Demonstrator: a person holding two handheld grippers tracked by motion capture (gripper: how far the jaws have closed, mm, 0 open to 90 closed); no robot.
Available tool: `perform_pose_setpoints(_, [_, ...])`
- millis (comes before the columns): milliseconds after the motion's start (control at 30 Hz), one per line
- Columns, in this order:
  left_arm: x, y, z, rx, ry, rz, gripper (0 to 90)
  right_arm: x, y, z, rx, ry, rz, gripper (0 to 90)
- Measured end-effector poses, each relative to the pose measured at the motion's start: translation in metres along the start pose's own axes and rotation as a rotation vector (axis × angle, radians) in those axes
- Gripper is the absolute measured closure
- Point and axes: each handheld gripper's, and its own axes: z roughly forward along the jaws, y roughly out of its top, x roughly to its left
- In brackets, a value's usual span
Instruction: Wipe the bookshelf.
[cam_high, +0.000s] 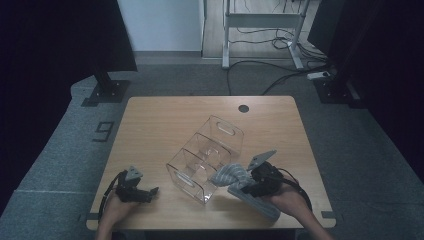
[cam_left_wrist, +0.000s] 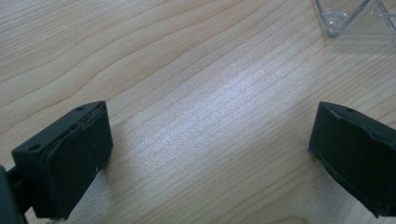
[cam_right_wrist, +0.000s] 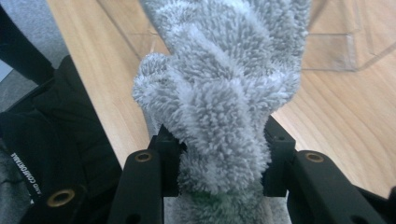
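Observation:
A fluffy grey cloth (cam_high: 231, 175) hangs bunched at the front right of the wooden table (cam_high: 165, 120), and its lower end (cam_high: 257, 204) trails toward the table edge. My right gripper (cam_high: 246, 181) is shut on it. In the right gripper view the two black jaws pinch the cloth (cam_right_wrist: 224, 84) at its gathered middle, at my right gripper (cam_right_wrist: 219, 164). A clear plastic bin (cam_high: 227, 127) with dividers lies at the table's centre, just left of the cloth. My left gripper (cam_high: 150, 194) rests at the front left, open with nothing between its jaws (cam_left_wrist: 210, 144).
The bin's corner (cam_left_wrist: 345, 18) lies off ahead of the left gripper. A round cable hole (cam_high: 243, 108) sits near the table's far edge. Black stands (cam_high: 107, 87) and floor cables (cam_high: 280, 75) lie beyond the table. The person's dark sleeve (cam_right_wrist: 51, 135) is beside the right gripper.

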Motion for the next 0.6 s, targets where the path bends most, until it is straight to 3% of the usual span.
perform_pose_setpoints(600, [0.000,0.000,0.000,0.001,0.002,-0.003,0.0,-0.054,-0.025,-0.043,-0.013,-0.169,0.135,59.6])
